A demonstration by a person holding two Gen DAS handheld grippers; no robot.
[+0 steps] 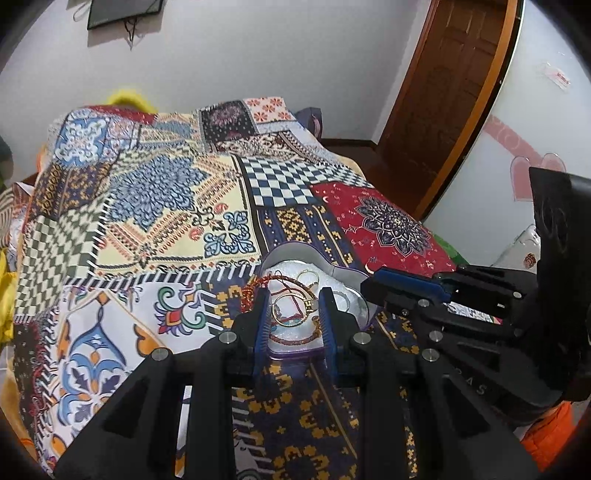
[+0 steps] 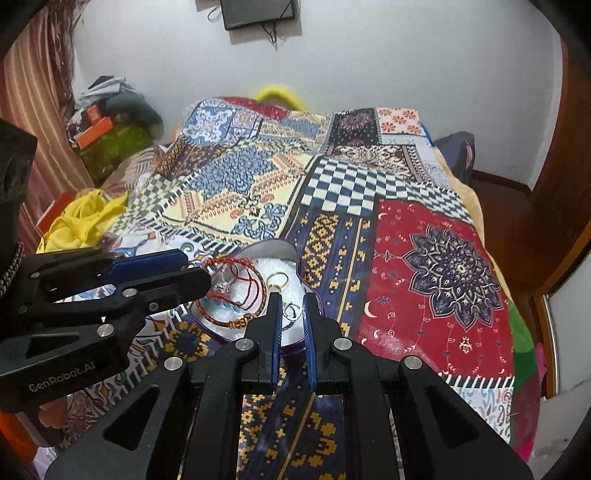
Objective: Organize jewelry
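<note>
Nearest the lens, the left gripper (image 1: 293, 295) hangs over a shallow heart-shaped tin (image 1: 343, 275) resting on a patchwork bedspread (image 1: 166, 192); its blue-padded jaws stand partly apart with nothing visibly clamped between them, framing the jewelry below. The right gripper (image 2: 293, 301) hovers over the tin's right side, its jaws drawn in to their narrowest with only a slim gap between the pads; whether they pinch anything cannot be told. A small silver ring (image 2: 291, 310) shows in that gap, and whether it touches the pads cannot be told. Inside the tin, on white lining, lie a braided red-and-brown bracelet (image 2: 236, 323), a thin red cord (image 2: 229, 264) that trails over the tin's left rim, and gold hoop earrings (image 2: 277, 279). Beyond the bed, yellow fabric (image 2: 79, 221) lies at its left edge; a dark frame (image 2: 258, 13) hangs on the white wall, and a brown wooden door (image 1: 447, 92) stands at the right.
</note>
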